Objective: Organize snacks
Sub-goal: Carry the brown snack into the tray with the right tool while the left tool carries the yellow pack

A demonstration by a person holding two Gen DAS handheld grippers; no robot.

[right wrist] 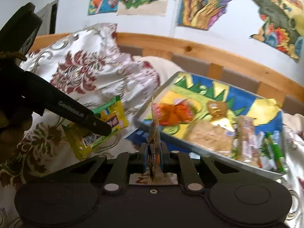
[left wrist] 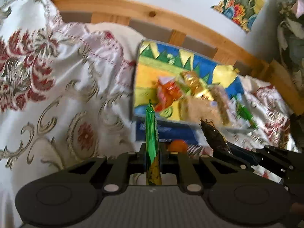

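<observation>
- On the bed, over a white bedspread (left wrist: 57,98) with red flowers, both claws are clenched, each one on a thin snack packet.
- The left gripper (left wrist: 153,156) has its jaws pressed together on a green foil packet (left wrist: 151,133). The packet stands edge-on between the pads and its tip points to 12 o'clock.
- In the right wrist view this same packet shows its yellow-green printed face (right wrist: 95,131), at 9 o'clock from the right claw, under the left gripper's black finger (right wrist: 76,115).
- The right gripper (right wrist: 154,156) is closed tight on a brown-orange packet (right wrist: 153,134). It stands upright between the blue pads.
- In the left wrist view this packet is the dark shape (left wrist: 214,134) at 3 o'clock from the green one.
- At 1 o'clock from both claws lies a painted board (right wrist: 190,87), tilted on the bedspread, with other snacks on it: an orange packet (right wrist: 172,112), a gold wrapper (right wrist: 216,108), a pale cereal bar (right wrist: 247,134) and a green stick packet (right wrist: 275,148).
- A blue book (left wrist: 161,131) lies under the near edge of the board.
- Behind it runs a wooden headboard (left wrist: 133,9).
- The pictures are blurred, so the labels cannot be read.
</observation>
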